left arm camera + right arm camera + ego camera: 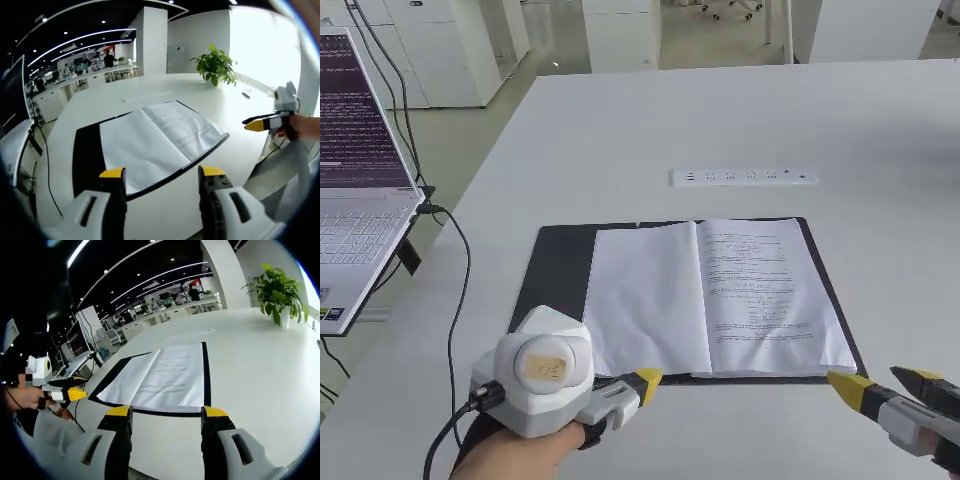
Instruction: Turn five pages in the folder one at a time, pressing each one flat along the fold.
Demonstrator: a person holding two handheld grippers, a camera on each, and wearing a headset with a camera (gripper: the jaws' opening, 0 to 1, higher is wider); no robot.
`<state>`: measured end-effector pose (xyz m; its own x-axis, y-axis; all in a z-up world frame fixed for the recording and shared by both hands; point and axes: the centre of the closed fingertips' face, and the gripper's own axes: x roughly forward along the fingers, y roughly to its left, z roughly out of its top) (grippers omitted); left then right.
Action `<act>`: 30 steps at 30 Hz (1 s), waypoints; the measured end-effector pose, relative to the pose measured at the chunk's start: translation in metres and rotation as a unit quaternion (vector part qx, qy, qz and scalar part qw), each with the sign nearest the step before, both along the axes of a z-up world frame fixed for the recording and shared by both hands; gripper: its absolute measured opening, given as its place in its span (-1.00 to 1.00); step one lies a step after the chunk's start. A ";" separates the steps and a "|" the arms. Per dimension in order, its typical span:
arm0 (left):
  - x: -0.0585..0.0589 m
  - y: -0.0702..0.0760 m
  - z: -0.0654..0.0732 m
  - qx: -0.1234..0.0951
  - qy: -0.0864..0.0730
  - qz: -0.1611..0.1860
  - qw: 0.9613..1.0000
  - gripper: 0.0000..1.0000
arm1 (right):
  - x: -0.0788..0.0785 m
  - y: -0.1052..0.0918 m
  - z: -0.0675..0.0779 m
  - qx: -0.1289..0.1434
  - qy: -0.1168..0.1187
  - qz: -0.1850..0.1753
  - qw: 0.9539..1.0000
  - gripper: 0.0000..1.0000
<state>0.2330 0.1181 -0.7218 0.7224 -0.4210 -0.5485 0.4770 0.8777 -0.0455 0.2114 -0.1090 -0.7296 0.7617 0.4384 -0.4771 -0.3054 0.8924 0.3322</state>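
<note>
A black folder (556, 270) lies open on the white table, a blank page (645, 295) on its left and a printed page (765, 290) on its right. The folder (87, 152) and its pages (165, 375) sit ahead of both gripper cameras. My left gripper (650, 382) hovers just off the folder's near left edge, jaws open and holding nothing (161, 173). My right gripper (885, 383) stands open off the near right corner, nothing between its jaws (166, 412). Neither touches the paper.
A white power strip (744, 177) lies beyond the folder. An open laptop (355, 200) stands at the left table edge, with a black cable (460, 290) running down past the folder. A potted plant (216, 65) stands at the table's far end.
</note>
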 end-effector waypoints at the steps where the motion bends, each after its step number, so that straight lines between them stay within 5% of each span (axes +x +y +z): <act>1: 0.003 -0.006 -0.002 0.000 -0.001 -0.007 1.000 0.15 | 0.000 0.000 -0.001 -0.002 0.002 0.001 1.000 0.07; 14: 0.034 -0.085 -0.030 0.016 -0.001 -0.083 0.996 0.12 | 0.005 -0.001 -0.004 -0.007 -0.002 0.008 1.000 0.04; 30: 0.067 -0.145 -0.055 0.002 -0.016 -0.101 0.995 0.02 | 0.027 -0.002 -0.009 0.012 0.000 0.005 1.000 0.02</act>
<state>0.2997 -0.0273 -0.7765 0.6411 -0.5564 -0.5286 0.6441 0.7646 -0.0237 0.2382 -0.1115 -0.7383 0.7574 0.4571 -0.4663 -0.3142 0.8812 0.3533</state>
